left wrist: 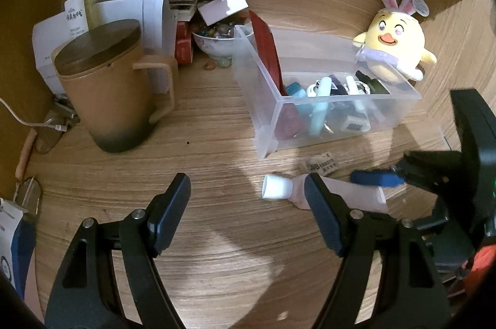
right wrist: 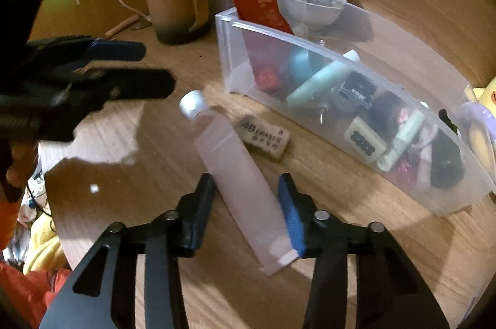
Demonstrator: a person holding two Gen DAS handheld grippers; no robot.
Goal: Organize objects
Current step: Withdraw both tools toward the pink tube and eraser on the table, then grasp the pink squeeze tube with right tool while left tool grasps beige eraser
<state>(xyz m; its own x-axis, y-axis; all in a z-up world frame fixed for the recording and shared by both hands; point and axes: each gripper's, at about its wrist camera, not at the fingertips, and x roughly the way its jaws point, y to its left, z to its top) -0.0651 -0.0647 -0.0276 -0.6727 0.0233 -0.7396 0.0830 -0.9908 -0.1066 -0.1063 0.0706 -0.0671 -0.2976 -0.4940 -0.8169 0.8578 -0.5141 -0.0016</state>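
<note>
**Tube pickup under way beside the clear bin**

Right tongs point(right wrist: 246, 205) straddle the lower half of a pale pink squeeze tube point(right wrist: 238, 171) lying flat on the wooden surface point(right wrist: 148, 174). The two pads sit just beside the tube's flanks, and motion blur leaves it unclear whether they press it yet; I cannot tell if the grasp is closed. The tube's white cap point(right wrist: 192, 103) points toward 11 o'clock in the right wrist view, and a 4B eraser point(right wrist: 267, 138) lies just beside the tube at 1 o'clock. Left tongs point(left wrist: 246, 214) hang released, jaws spread wide, with nothing between them; the tube's cap end sits at 1 o'clock from them.

The step in hand looks like collecting the loose tube. The likely destination is the clear plastic bin point(left wrist: 412, 96), already holding small toiletries and a red packet point(left wrist: 265, 47), at 12 to 2 o'clock from the right tongs. Next comes a firm squeeze across the tube's soft body, a lift clear of the eraser, then a carry over the bin's near wall.
</note>
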